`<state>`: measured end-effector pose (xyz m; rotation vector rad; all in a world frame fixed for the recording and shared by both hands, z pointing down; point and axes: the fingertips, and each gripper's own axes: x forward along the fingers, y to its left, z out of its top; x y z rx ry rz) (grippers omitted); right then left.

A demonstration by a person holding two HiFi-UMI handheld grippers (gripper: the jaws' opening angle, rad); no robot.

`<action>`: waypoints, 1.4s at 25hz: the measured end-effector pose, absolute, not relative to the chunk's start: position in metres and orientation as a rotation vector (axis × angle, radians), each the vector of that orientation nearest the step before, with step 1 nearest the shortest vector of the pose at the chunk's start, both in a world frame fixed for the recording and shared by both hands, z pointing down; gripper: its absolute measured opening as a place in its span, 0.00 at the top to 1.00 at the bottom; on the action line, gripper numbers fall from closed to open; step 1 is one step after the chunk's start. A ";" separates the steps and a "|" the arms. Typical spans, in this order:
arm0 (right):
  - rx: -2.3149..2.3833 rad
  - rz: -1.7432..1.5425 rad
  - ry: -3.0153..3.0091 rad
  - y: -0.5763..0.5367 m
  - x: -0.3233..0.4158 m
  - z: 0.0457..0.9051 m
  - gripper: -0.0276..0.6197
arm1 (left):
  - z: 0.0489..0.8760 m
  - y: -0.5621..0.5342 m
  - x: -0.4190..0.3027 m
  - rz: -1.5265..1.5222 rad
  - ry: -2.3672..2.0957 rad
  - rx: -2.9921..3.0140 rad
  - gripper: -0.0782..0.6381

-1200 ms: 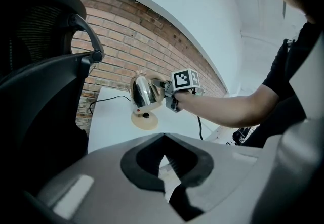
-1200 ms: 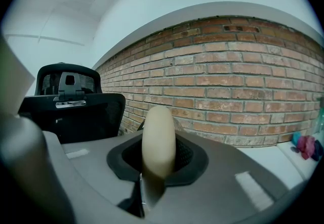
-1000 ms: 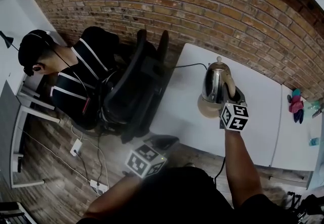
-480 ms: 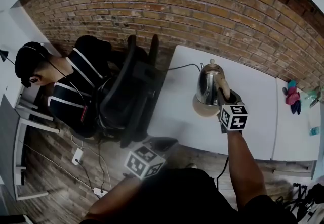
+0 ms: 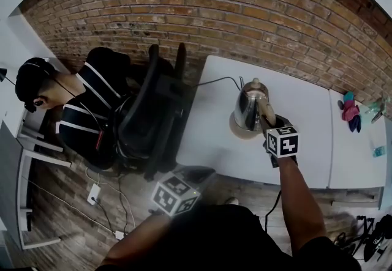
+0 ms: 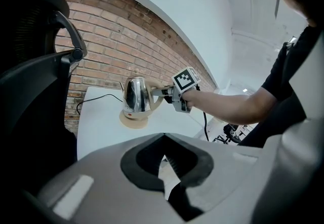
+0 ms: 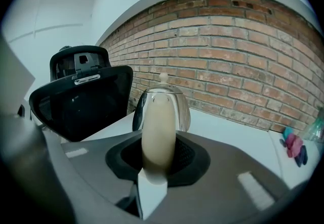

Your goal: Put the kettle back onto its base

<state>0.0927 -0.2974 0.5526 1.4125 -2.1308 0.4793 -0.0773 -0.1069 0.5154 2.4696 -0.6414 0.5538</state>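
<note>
The steel kettle point(image 5: 248, 107) stands upright on its round tan base point(image 5: 240, 132) on the white table point(image 5: 306, 147). My right gripper point(image 5: 269, 122) reaches it from the near side, and the kettle's cream handle point(image 7: 158, 132) lies between the jaws. Those jaws have just been opening. A dark gap shows beside the handle, so the pads are not pressing on it. In the left gripper view the kettle point(image 6: 135, 95) and the right gripper point(image 6: 161, 92) show side on. My left gripper point(image 5: 197, 172) hangs off the table's near left corner, shut on nothing.
A black office chair point(image 5: 153, 111) stands left of the table, with a seated person point(image 5: 79, 111) beyond it. The base's black cord point(image 5: 214, 82) runs off the table's far left edge. Small pink and blue things point(image 5: 350, 111) lie at the far right. A brick wall backs the table.
My right gripper has moved down and slightly back with the kettle, which now rests squarely on the base. The left gripper has barely moved.
</note>
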 end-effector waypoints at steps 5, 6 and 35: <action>1.369 0.527 -2.073 -0.284 0.099 0.565 0.79 | 0.514 -0.105 -0.074 0.564 -0.616 2.480 0.89; 1.362 0.539 -2.061 -0.281 0.100 0.568 0.79 | 0.514 -0.104 -0.073 0.567 -0.610 2.482 0.89; 1.349 0.650 -1.996 -0.250 0.087 0.619 0.77 | 0.519 -0.101 -0.070 0.575 -0.573 2.475 0.89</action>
